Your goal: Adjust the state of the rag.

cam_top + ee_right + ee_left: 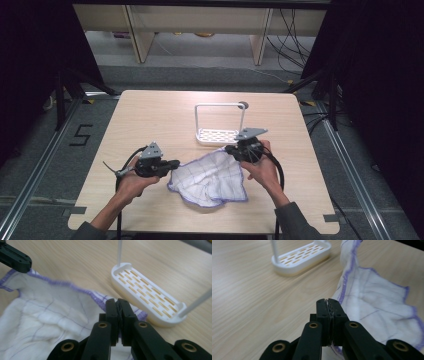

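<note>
**Both grippers pinching the cloth beside the rack**

In the high view, your left gripper [170,164] sits left of centre in the frame, with your left hand [131,181] wrapped around it from below. Its jaws are pressed together on the left edge of the white cloth [212,179] with purple stitching. In the left gripper view, that gripper [329,302] rises from the bottom centre, and a thin sliver of fabric shows between its closed tips; the cloth [377,310] spreads away to the right side of the frame.

Your right gripper [234,150] is just right of centre in the high view, held by your right hand [262,167]. It is clamped on the cloth's upper right corner, close to the front of the white rack [219,135]. In the right gripper view, this gripper [117,303] closes on the purple hem at the frame's centre, and the cloth [45,320] fills the lower left. The other gripper's black tip appears in the upper left corner there.

The cloth lies rumpled on the wooden table [150,115], stretched between the two grippers, its lower part sagging toward the bottom of the high view. The rack's slotted base [147,293] stands just beside the cloth, with thin white posts rising from it.
</note>
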The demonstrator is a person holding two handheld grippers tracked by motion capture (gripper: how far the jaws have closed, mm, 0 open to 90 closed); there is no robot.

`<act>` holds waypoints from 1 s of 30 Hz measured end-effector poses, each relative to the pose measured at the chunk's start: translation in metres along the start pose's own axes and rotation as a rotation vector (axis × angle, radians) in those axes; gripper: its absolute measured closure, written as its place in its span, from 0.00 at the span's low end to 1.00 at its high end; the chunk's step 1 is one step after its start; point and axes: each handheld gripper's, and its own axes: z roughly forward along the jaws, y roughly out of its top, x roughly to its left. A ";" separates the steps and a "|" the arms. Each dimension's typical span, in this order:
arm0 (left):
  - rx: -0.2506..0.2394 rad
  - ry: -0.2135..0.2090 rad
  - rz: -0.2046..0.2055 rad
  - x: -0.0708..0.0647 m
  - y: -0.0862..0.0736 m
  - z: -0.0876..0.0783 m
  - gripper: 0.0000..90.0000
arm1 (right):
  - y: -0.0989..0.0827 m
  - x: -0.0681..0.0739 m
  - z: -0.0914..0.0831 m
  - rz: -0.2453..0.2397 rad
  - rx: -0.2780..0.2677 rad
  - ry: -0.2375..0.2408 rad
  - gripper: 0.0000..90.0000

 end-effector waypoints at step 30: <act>0.010 -0.210 0.028 -0.086 -0.023 -0.020 0.56 | -0.065 0.019 -0.032 0.090 0.118 0.017 0.57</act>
